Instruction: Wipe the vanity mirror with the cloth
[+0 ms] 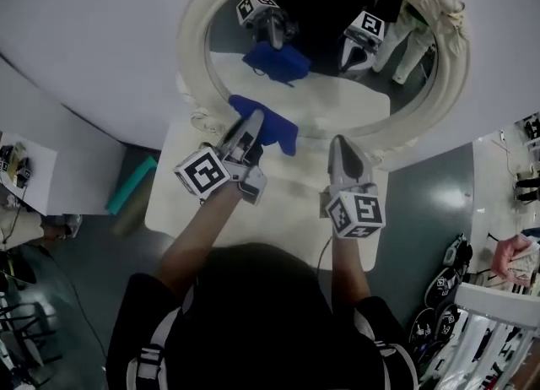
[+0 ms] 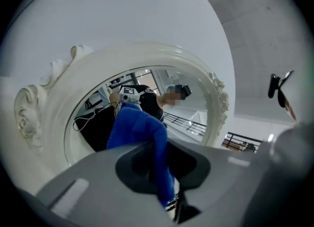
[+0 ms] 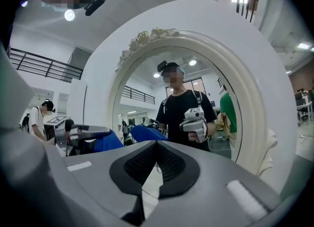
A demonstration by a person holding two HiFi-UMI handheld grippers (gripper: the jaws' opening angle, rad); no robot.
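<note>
An oval vanity mirror with an ornate cream frame [image 1: 196,84] stands on a small white table [image 1: 173,203]. My left gripper [image 1: 253,125] is shut on a blue cloth [image 1: 272,127], held in front of the lower left of the glass [image 1: 337,97]; whether the cloth touches the glass is unclear. In the left gripper view the cloth [image 2: 137,127] hangs from the shut left gripper [image 2: 162,172] before the frame [image 2: 64,88]. My right gripper [image 1: 342,154] is shut with nothing in it, low at the frame's right. The right gripper [image 3: 156,145] faces the frame [image 3: 255,103], with the cloth [image 3: 105,143] at left.
A curved white wall [image 1: 101,34] stands behind the mirror. A teal object [image 1: 131,184] lies on the floor left of the table. At lower right are shoes [image 1: 456,255] and a white rack [image 1: 498,312]. A desk corner [image 1: 25,169] shows at far left.
</note>
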